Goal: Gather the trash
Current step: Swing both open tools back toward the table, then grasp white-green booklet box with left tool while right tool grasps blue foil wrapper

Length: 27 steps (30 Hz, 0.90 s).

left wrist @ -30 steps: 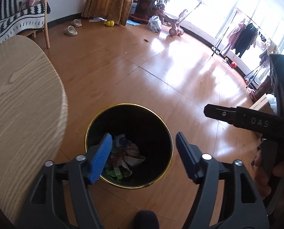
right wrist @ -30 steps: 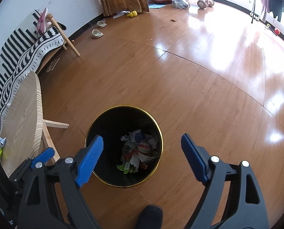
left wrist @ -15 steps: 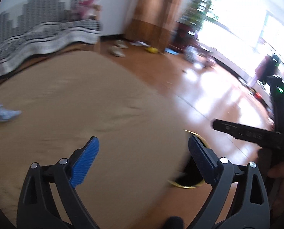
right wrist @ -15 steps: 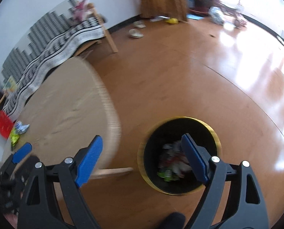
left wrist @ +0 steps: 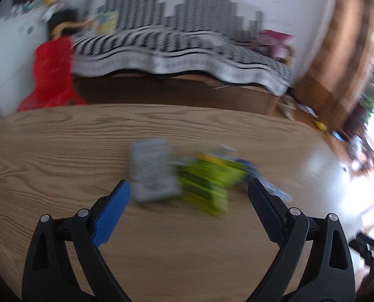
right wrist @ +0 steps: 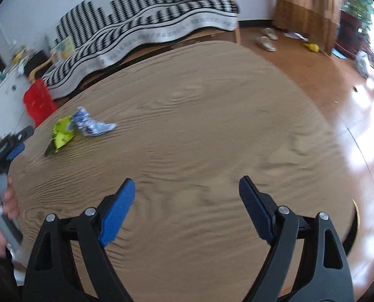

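Trash lies on the round wooden table [left wrist: 61, 156]: a white-grey wrapper [left wrist: 153, 171], a yellow-green wrapper [left wrist: 207, 178] and a blue-white wrapper [left wrist: 267, 183], all blurred. My left gripper [left wrist: 188, 206] is open and empty, hovering just short of them. In the right wrist view the yellow-green wrapper [right wrist: 61, 133] and blue-white wrapper [right wrist: 91, 123] lie far left on the table [right wrist: 199, 125]. My right gripper [right wrist: 187, 206] is open and empty over bare table. The left gripper [right wrist: 13, 148] shows at the left edge. The black bin's gold rim [right wrist: 355, 219] peeks past the table's right edge.
A striped sofa [right wrist: 141, 25] stands behind the table. A red bag [left wrist: 51, 73] sits beside it; it also shows in the right wrist view [right wrist: 37, 100]. Slippers [right wrist: 266, 40] and a curtain [right wrist: 305, 7] lie at the far right over wood floor.
Both grippers have swung left from over the bin to over the table. The left gripper now faces the wrappers at close range. Both stay open.
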{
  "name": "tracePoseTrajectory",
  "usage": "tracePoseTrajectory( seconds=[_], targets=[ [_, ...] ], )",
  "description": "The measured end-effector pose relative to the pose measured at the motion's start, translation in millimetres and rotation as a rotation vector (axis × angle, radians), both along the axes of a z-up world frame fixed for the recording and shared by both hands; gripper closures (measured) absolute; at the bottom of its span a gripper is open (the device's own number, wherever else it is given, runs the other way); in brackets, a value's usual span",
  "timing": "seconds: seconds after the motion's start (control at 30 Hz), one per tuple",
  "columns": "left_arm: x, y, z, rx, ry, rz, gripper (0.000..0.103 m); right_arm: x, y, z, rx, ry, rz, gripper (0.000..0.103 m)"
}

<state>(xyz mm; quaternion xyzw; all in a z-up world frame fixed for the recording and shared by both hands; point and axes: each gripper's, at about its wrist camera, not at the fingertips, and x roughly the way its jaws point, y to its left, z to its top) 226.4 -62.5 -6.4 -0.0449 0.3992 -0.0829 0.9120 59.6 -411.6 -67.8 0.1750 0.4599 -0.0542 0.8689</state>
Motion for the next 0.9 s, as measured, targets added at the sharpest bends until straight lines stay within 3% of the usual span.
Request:
tracePoseTrajectory(
  seconds=[0.1,0.23,0.53,0.67,0.83,0.9],
  targets=[
    [26,22,-15,-0.036,0.064,0.038,0.012,19,21,-3,-0.005,0.005,0.037,0.021],
    [51,13,-34,0.002,0.104,0.027,0.012,37,36,-10,-0.007,0.015,0.067,0.021],
    [69,23,-60,0.051,0.118,0.045,0.014,54,46,-10,0.012,-0.002,0.103,0.021],
    [69,29,-67,0.028,0.136,0.017,0.047,60,58,-7,0.009,-0.02,0.137,0.021],
    [48,42,-53,0.072,0.1,-0.001,0.049,81,76,-2,0.017,-0.046,0.174,0.021],
    [39,50,-45,0.056,0.1,0.0,0.049,94,87,-2,-0.004,-0.047,0.203,0.021]
  ],
)
